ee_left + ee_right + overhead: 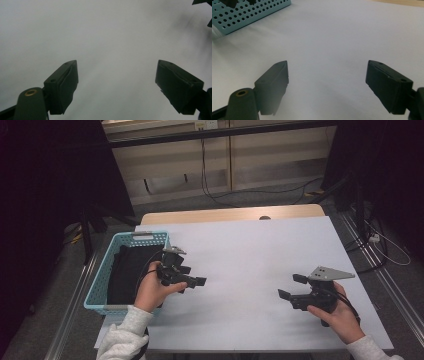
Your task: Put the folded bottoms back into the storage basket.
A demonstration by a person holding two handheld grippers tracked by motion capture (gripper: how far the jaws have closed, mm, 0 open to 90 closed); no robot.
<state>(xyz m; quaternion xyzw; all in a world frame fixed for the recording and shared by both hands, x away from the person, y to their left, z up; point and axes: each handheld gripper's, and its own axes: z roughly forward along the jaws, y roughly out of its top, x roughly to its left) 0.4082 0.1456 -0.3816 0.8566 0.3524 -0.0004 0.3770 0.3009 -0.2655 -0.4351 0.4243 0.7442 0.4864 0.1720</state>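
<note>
Both hands hold a black gripper low over the white table top (250, 255). My left gripper (196, 277) sits at the left, just right of a light blue perforated basket (100, 285), and points right. Its jaws stand wide apart with only bare white surface between them (116, 77). My right gripper (291, 287) is near the front right, pointing left toward the other one. It is open too, nothing between its fingers (327, 77). Dark cloth (127, 270) lies inside the basket.
The basket wall (249, 11) shows at the far left of the right gripper view. A wooden table edge (230, 214) runs behind the white sheet. Cables and dark stands crowd the floor beyond and to the right.
</note>
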